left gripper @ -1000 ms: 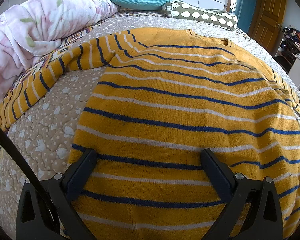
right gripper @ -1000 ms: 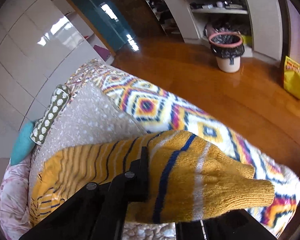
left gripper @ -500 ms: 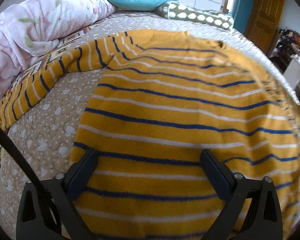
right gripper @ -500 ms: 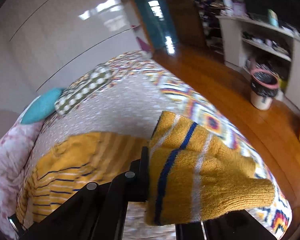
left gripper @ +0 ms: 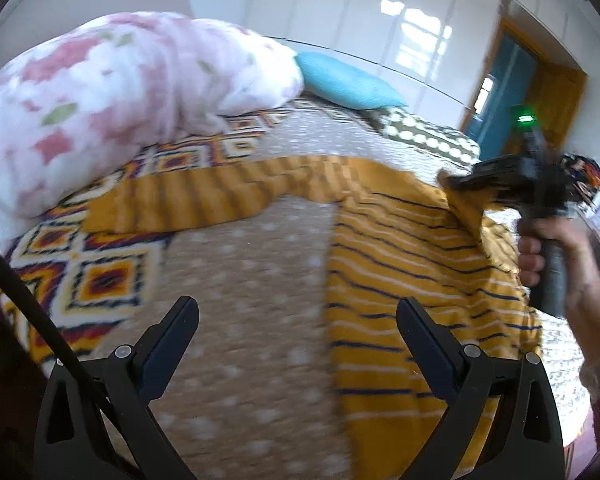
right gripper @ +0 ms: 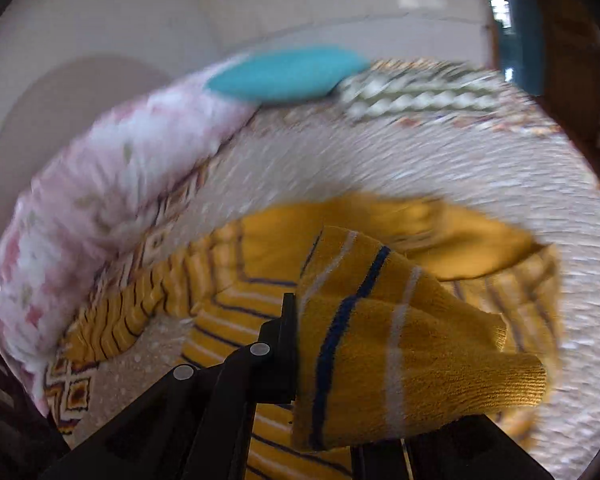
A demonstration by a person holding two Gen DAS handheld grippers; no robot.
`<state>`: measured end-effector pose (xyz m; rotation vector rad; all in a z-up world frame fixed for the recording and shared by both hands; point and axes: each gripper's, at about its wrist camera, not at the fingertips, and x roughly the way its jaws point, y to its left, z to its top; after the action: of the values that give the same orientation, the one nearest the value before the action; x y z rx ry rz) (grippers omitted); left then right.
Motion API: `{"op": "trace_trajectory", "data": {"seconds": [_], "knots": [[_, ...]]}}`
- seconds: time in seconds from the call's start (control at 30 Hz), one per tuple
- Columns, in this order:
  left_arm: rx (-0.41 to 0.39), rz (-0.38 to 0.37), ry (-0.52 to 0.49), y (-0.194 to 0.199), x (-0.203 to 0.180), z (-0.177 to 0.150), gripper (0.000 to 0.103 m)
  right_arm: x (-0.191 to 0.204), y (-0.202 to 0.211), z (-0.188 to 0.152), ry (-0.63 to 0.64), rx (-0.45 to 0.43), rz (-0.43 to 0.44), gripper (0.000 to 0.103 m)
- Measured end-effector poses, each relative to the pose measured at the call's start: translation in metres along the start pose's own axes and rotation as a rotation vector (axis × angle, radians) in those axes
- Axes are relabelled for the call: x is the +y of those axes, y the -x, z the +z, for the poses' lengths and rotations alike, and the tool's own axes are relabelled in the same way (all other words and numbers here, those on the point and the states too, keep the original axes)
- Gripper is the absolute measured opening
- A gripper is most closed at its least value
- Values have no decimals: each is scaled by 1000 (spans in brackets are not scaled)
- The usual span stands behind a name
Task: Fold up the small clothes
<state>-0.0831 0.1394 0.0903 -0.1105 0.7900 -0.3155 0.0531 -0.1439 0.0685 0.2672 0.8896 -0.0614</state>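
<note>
The left hand-held gripper [left gripper: 298, 326] hangs with its two black fingers spread wide and holding nothing, above the beige dotted bed cover [left gripper: 252, 280]. At three o'clock from it lies the yellow striped sweater [left gripper: 412, 264], flat on the bed, one sleeve [left gripper: 204, 196] stretching toward ten o'clock. The right hand-held gripper [right gripper: 320, 364] is pinching the sweater's other sleeve cuff [right gripper: 416, 364], lifted over the sweater body. In the left view, at two o'clock, the person's right hand [left gripper: 556, 256] grips its handle. At the far side lie a pink floral quilt [left gripper: 112, 100], a blue pillow [left gripper: 346, 84] and a dotted bolster [left gripper: 424, 136].
</note>
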Motion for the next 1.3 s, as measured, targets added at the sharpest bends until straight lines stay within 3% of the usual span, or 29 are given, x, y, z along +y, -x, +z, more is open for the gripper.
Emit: {"op": "trace_trajectory", "data": {"seconds": [0.13,0.17,0.2,0.27,0.3,0.4,0.57,0.67,0.73,0.8,0.83,0.93,1.03,1.13,1.2,1.23,1.3], "knots": [[4,34,55,-4,33,-5,99,33,-61,-11,22,141,34,14],[3,35,71,-4,39,-6,99,40,-69,-15,35,169,48,26],[3,33,88,-4,44,-7,99,46,-72,-19,59,186,61,44],[-5,24,124,-3,54,-7,99,56,-66,-27,125,189,96,63],[-11,20,142,-2,58,-8,99,62,-60,-30,165,184,114,67],[-15,21,165,-3,62,-7,99,64,-31,-25,210,135,168,67],[-21,10,168,-1,61,-8,99,26,10,-8,56,50,283,67],[-29,-1,163,1,56,-8,99,11,14,-9,-14,79,354,67],[-33,-4,155,1,53,-8,99,26,7,-12,68,114,290,67],[-35,-8,155,1,51,-8,99,66,-5,-25,312,135,61,67],[-40,-12,160,3,52,-8,99,77,-10,-30,383,137,15,67],[-55,-35,180,11,54,-9,99,127,-36,-54,545,135,-79,68],[-74,-80,205,27,57,-9,99,173,-61,-76,667,135,-97,69],[-87,-94,198,39,56,-10,99,223,-87,-116,972,82,-323,70],[-93,-95,188,42,54,-10,99,249,-99,-150,1221,-12,-522,74],[-94,-101,186,43,53,-10,99,256,-98,-161,1293,-57,-560,74],[-91,-106,181,42,50,-10,99,258,-84,-155,1235,-46,-480,74]]}}
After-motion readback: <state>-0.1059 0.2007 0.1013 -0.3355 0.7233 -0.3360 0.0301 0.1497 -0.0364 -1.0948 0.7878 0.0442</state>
